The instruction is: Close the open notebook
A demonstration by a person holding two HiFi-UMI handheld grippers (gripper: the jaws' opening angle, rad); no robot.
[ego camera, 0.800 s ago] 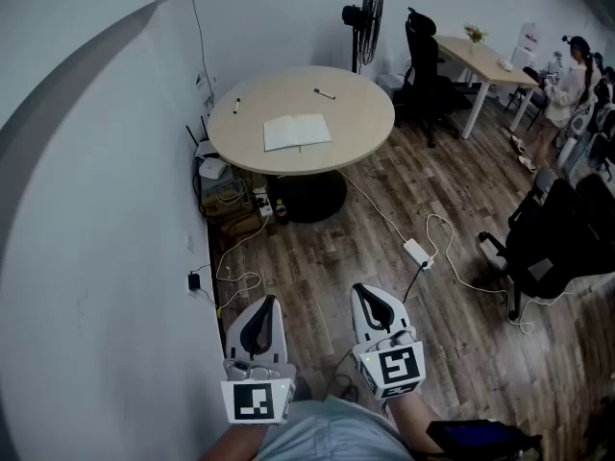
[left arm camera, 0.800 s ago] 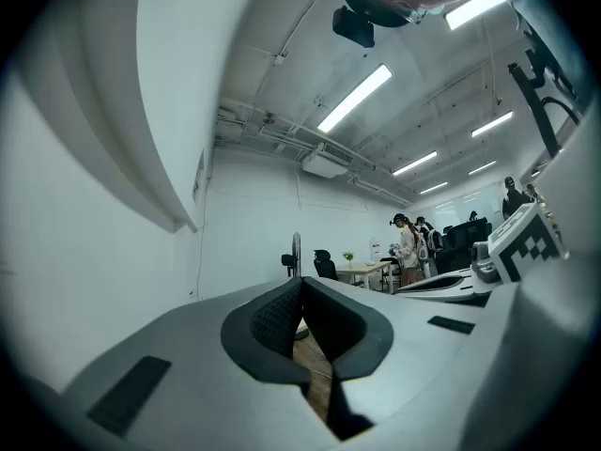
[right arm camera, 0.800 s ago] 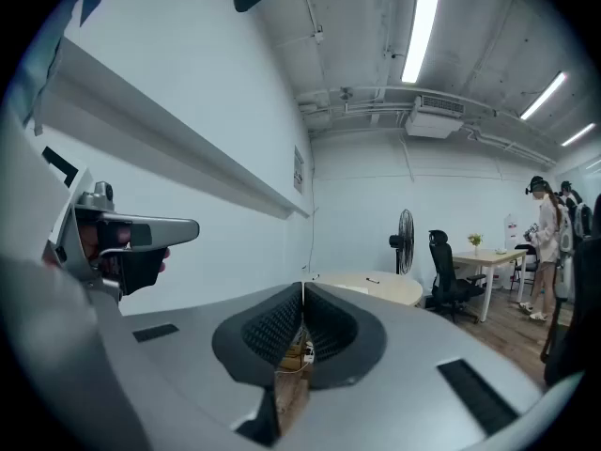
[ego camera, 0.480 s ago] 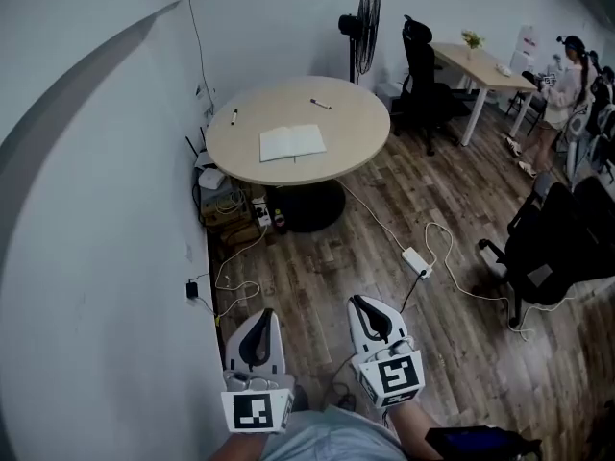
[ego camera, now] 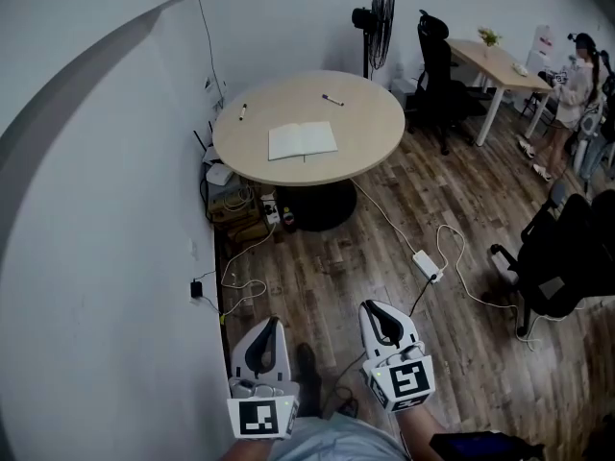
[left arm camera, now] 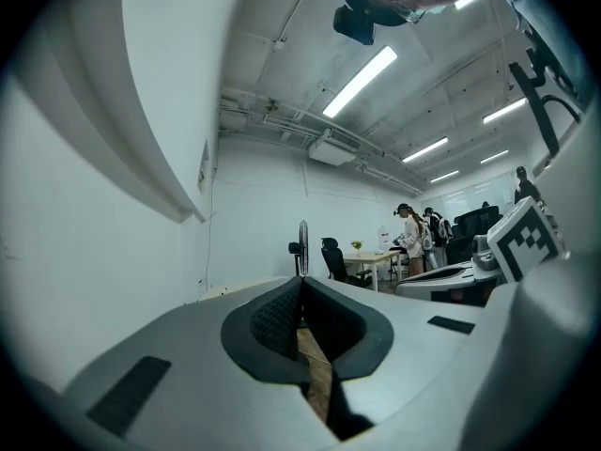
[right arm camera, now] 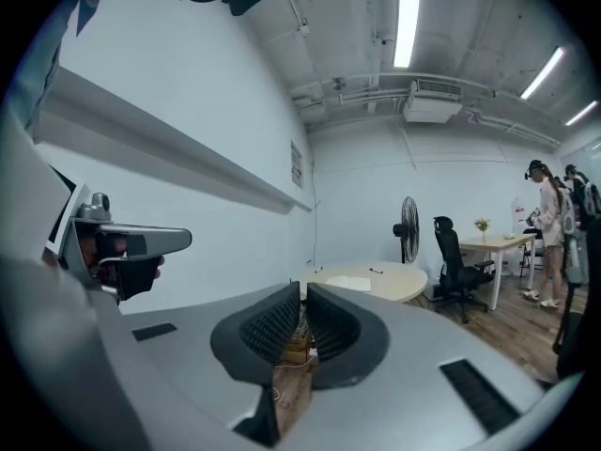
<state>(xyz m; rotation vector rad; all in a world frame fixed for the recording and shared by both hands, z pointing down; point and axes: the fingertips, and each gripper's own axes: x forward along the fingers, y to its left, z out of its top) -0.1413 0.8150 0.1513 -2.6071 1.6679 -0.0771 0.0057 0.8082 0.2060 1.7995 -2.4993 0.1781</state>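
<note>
The open notebook (ego camera: 303,140) lies flat, pages up, in the middle of a round beige table (ego camera: 370,137) far ahead; it also shows small in the right gripper view as the notebook (right arm camera: 349,281). My left gripper (ego camera: 268,325) and right gripper (ego camera: 372,307) hang side by side low over the wooden floor, well short of the table. Both point toward it. Each has its jaws together with nothing between them. The left gripper's tips (left arm camera: 300,282) and the right gripper's tips (right arm camera: 302,289) meet in their own views.
Two pens (ego camera: 241,110) (ego camera: 332,99) lie on the table. Boxes and cables (ego camera: 235,209) sit under its left side by the wall. A power strip with cords (ego camera: 428,265) crosses the floor. A fan (ego camera: 382,8), office chairs (ego camera: 437,56) (ego camera: 567,257), a desk (ego camera: 500,60) and a person (ego camera: 577,84) are at right.
Both grippers sit a little lower in the head view, and a shoe now shows between them. Table and notebook have shifted slightly right in the view. The jaws stay together.
</note>
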